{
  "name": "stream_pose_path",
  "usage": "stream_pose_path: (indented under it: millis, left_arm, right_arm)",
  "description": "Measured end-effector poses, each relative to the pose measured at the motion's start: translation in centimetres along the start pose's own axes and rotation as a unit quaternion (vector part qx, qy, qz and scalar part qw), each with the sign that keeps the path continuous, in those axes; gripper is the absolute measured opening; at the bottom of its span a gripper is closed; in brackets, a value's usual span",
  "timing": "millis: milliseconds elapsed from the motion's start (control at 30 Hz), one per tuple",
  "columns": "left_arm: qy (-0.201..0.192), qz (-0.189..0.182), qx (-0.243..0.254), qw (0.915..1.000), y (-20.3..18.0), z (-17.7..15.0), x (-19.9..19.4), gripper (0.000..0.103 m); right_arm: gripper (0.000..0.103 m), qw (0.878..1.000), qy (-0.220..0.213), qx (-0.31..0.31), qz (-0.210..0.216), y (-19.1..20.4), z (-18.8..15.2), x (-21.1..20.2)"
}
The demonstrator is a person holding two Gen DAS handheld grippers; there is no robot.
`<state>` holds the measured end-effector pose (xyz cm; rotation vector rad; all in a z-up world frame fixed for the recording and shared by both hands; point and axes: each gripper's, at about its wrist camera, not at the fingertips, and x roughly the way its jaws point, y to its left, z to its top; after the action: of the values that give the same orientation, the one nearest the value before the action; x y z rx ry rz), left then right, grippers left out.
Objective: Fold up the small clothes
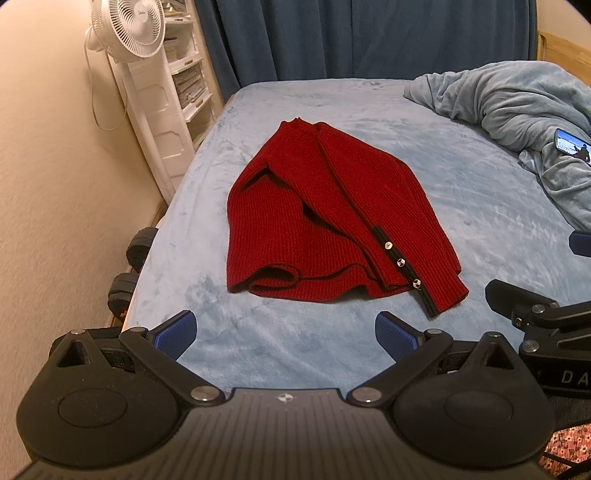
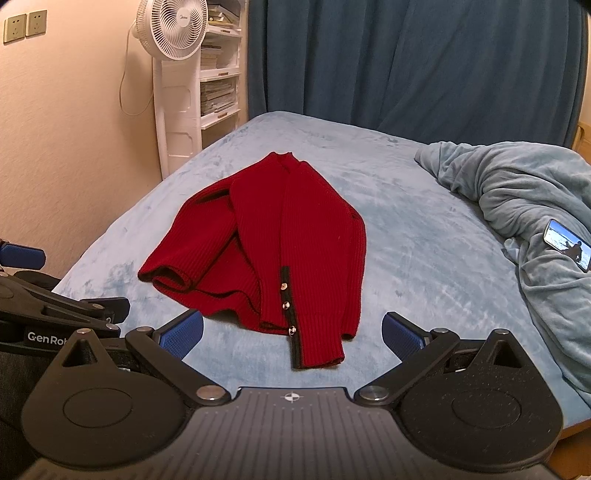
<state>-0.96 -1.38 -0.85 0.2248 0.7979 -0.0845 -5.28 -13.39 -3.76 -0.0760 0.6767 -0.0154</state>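
Blue rubber pads line both tools: the left gripper (image 1: 286, 338) and the right gripper (image 2: 291, 338) each hover with fingers spread wide apart, holding nothing, just short of the red cardigan (image 1: 332, 218). The cardigan lies partly folded on the pale blue bedsheet (image 1: 461, 206), its buttoned cuff (image 2: 317, 350) nearest the tools. Right of the cardigan sits a rumpled blanket (image 2: 524, 192) with a phone (image 2: 567, 249) on it; left of it stands a white fan (image 2: 171, 27).
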Motion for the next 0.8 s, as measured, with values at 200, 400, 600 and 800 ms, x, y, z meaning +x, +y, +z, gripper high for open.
stream_pose_path:
  millis: [200,400,600,800]
  left_arm:
    - [0.000,0.000,0.000,1.0000,-0.03,-0.01,-0.01,0.103]
    - [0.000,0.000,0.000,1.0000,-0.03,-0.02,0.00,0.103]
    - [0.000,0.000,0.000,1.0000,-0.04,-0.03,-0.01,0.103]
    - [0.001,0.000,-0.002,1.0000,0.03,-0.03,0.03,0.103]
  right_arm:
    - [0.102,1.000,0.000,0.000,0.000,0.02,-0.03,-0.05]
    - [0.102,1.000,0.000,0.000,0.000,0.01,0.07,-0.01]
    - [0.102,1.000,0.000,0.000,0.000,0.05,0.04,-0.04]
    - [0.102,1.000,0.002,0.001,-0.001,-0.03,0.11,0.03]
